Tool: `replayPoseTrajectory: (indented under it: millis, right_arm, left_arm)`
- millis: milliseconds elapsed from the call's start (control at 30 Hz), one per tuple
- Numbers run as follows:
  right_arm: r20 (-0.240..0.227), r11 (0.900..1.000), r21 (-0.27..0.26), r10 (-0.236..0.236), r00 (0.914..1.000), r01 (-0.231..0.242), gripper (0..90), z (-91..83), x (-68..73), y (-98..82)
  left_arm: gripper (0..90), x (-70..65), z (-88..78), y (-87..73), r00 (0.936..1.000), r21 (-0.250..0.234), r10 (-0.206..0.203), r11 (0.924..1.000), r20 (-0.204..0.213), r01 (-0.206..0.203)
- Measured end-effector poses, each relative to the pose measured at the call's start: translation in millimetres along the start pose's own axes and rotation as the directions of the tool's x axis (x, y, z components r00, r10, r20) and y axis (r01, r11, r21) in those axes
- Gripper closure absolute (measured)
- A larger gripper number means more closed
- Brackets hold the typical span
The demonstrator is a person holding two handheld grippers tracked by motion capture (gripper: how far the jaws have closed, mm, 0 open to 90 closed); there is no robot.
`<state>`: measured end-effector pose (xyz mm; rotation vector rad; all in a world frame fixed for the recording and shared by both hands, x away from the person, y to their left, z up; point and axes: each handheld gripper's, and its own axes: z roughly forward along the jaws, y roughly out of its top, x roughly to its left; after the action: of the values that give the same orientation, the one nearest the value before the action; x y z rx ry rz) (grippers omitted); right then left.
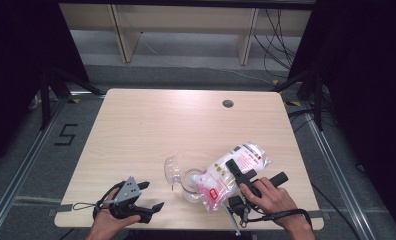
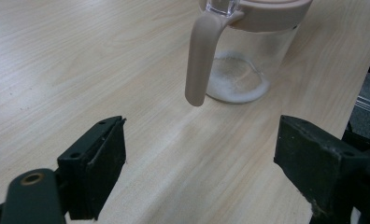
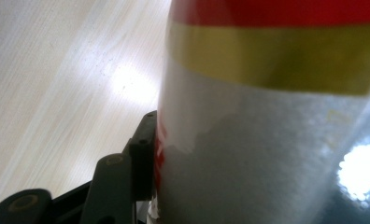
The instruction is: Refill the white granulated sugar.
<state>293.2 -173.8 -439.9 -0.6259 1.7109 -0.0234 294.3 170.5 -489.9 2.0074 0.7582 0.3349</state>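
Note:
A clear plastic bag [image 1: 236, 172] of white grains, printed in red, hangs tilted with its lower end over a glass jar [image 1: 191, 186]. My right gripper [image 1: 256, 171] is shut on the bag's upper part. In the right gripper view the bag [image 3: 267, 140], with red and yellow bands, presses against one of its fingers [image 3: 143, 149]. The jar [image 2: 248, 60] has a beige handle [image 2: 199, 60] and lid ring, and a thin layer of white grains on its bottom. Its clear flap lid [image 1: 172, 171] stands open to the left. My left gripper [image 1: 153, 195] [image 2: 202, 144] rests open near the table's front edge, left of the jar, with nothing between its fingers.
The light wooden table [image 1: 186, 125] has a round cable hole [image 1: 228, 103] at the back right. Its front edge runs close to both hands. Black curtains and stands flank the table, and cables lie on the floor behind it.

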Motion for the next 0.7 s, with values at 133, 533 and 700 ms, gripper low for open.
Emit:
replayPoseTrajectory:
  millis: [133, 533, 700]
  right_arm:
    - [0.009, 1.000, -0.002, -0.004, 1.0000, 0.004, 51.4, 0.0, 0.0, 0.4]
    - [0.008, 0.999, 0.018, -0.037, 0.9993, 0.037, 51.6, 0.9, -1.2, 1.2]
    - [-0.005, 0.998, 0.029, -0.058, 0.9983, 0.058, 51.7, 1.0, -2.8, 1.0]
  left_arm:
    - [16.1, -0.1, 0.1, 0.0, 1.0000, -0.001, -0.007, 1.0000, 0.001, 0.007]
    - [16.1, 0.0, 0.5, 0.0, 1.0000, 0.006, 0.001, 1.0000, -0.002, -0.001]
    - [16.1, 0.0, 0.5, 0.1, 1.0000, 0.002, -0.006, 1.0000, 0.002, 0.006]
